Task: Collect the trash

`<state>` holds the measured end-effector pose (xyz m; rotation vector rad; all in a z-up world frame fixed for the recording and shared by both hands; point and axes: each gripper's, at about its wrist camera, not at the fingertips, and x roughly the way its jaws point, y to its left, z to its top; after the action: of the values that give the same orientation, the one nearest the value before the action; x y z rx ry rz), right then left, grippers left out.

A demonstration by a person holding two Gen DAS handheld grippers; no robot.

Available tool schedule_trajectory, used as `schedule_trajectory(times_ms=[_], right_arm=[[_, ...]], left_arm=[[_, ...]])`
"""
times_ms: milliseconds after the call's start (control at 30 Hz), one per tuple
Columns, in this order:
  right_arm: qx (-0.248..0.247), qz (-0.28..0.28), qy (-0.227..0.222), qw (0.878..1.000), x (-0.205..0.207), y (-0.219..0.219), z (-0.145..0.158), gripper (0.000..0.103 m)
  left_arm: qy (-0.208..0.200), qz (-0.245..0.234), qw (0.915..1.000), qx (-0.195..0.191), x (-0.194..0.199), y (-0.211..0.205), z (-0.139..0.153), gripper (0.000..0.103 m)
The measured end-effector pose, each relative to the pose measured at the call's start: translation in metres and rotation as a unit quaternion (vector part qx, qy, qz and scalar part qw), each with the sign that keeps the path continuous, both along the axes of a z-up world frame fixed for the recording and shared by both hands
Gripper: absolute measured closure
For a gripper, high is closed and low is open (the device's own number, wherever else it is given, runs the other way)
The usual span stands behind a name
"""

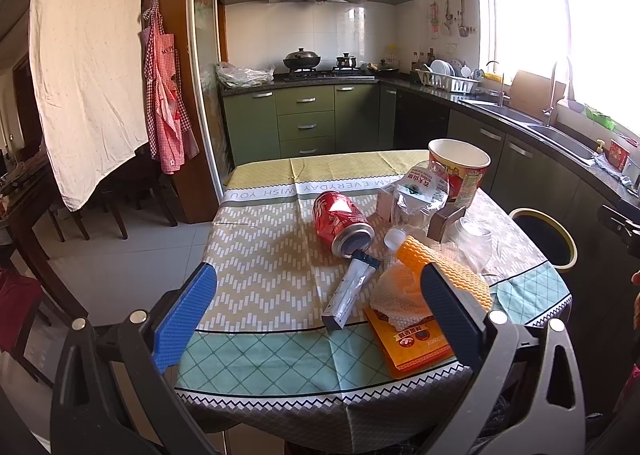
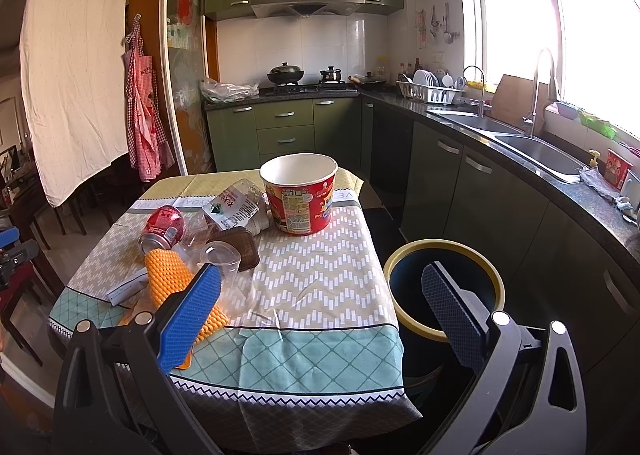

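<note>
Trash lies on the clothed table (image 1: 264, 255): a red can (image 1: 340, 217) on its side, a crushed water bottle (image 1: 420, 191), a red noodle cup (image 1: 460, 171), a toothpaste tube (image 1: 350, 291), orange foam netting (image 1: 444, 267), white netting (image 1: 396, 295), an orange packet (image 1: 408, 347) and a clear plastic cup (image 1: 472, 239). My left gripper (image 1: 316, 313) is open and empty above the table's near edge. My right gripper (image 2: 320, 311) is open and empty, near the table's right corner; the noodle cup (image 2: 300, 199), can (image 2: 164, 229) and orange netting (image 2: 176, 287) lie ahead to its left.
A dark bin with a yellow rim (image 2: 444, 287) stands on the floor right of the table (image 2: 320, 275). A small brown box (image 2: 240, 251) sits among the trash. Green cabinets, sink (image 2: 536, 155) and counter run along the right. Chairs and a hanging sheet (image 1: 88, 67) are at left.
</note>
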<state>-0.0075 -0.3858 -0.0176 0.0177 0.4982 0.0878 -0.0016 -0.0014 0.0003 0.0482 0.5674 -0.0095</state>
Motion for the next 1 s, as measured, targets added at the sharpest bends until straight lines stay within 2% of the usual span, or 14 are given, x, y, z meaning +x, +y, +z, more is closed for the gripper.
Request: schedule_trajectory(times_ms=[1000], right_arm=[[0.000, 0.001, 0.004, 1.000, 0.0018, 0.0008, -0.0055, 0.004]], left_arm=[[0.005, -0.002, 1.0000, 0.004, 0.0003, -0.0026, -0.0063, 0.006]])
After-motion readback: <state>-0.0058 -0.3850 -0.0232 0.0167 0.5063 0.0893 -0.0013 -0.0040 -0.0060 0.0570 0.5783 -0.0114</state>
